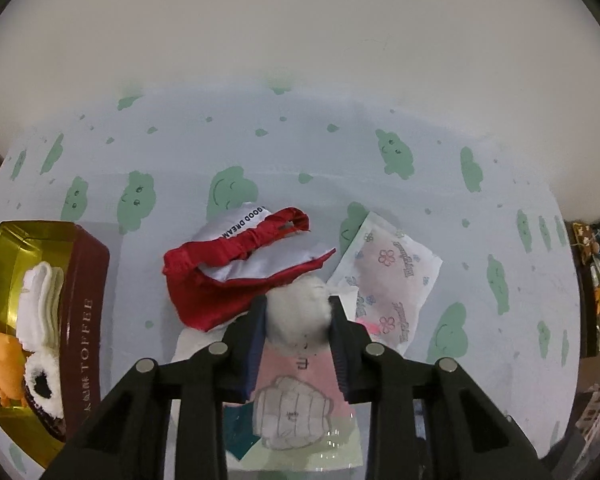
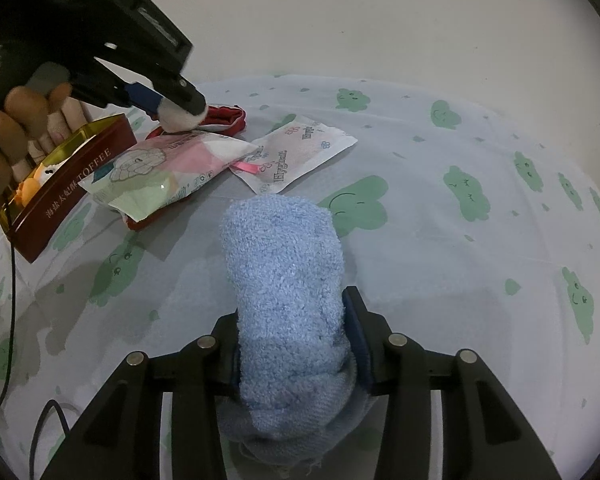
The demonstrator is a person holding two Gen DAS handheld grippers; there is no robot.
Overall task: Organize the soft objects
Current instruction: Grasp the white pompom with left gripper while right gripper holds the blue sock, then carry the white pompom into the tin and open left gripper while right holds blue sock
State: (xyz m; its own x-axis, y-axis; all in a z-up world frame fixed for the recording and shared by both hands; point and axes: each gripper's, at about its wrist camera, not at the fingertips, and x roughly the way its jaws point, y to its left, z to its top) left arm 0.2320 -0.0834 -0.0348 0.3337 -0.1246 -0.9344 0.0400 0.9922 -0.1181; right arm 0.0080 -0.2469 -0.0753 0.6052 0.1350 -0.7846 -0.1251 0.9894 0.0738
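Holding a white pom-pom [image 1: 298,312] in the left gripper [image 1: 298,322] and a blue towel [image 2: 286,292] in the right gripper [image 2: 296,344], both clamped, the person had the toffee tin [image 1: 82,312] at frame left partly filled, packets still out.

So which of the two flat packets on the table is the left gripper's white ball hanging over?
The pink-and-green tissue pack beside the toffee tin. The left gripper holds the white pompom above it; the flower-print Hygienix sachet lies further right, uncovered.

Left hand-held gripper [image 1: 298,316] clamped on white pom-pom [image 1: 299,314]; right hand-held gripper [image 2: 292,320] clamped on blue towel [image 2: 286,300].
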